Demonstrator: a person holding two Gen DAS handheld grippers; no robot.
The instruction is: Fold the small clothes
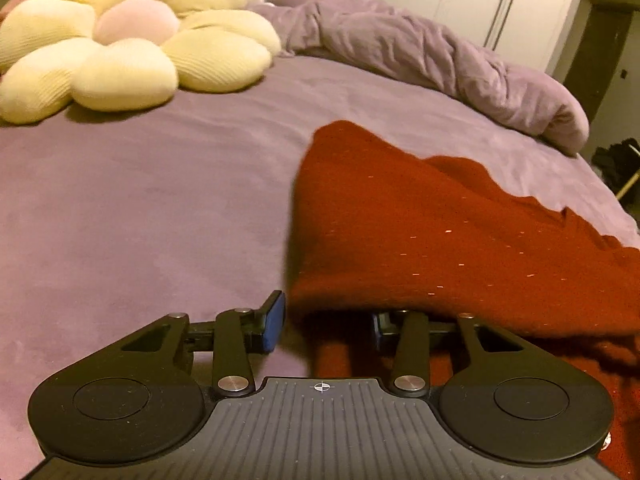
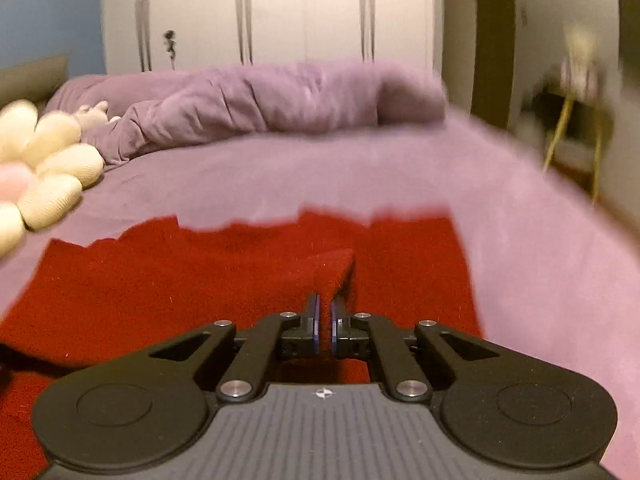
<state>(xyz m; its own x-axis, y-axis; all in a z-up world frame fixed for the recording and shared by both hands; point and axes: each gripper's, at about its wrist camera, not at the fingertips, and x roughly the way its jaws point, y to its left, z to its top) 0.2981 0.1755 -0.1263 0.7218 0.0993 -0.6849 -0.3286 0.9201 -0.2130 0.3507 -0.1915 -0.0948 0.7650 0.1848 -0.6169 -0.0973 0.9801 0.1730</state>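
Note:
A dark red knitted garment (image 1: 420,232) lies on a purple bed sheet (image 1: 140,208). In the left wrist view my left gripper (image 1: 326,326) is open; its left finger (image 1: 274,322) is bare, and a fold of the garment drapes over its right finger. In the right wrist view the garment (image 2: 180,276) spreads wide below my right gripper (image 2: 325,320), whose jaws are nearly closed and pinch a raised corner of the red cloth (image 2: 332,268).
A cream flower-shaped cushion (image 1: 120,40) lies at the far left of the bed. A bunched purple duvet (image 1: 440,52) runs along the far side. White wardrobe doors (image 2: 280,12) stand behind. The bed edge drops off at the right (image 2: 580,208).

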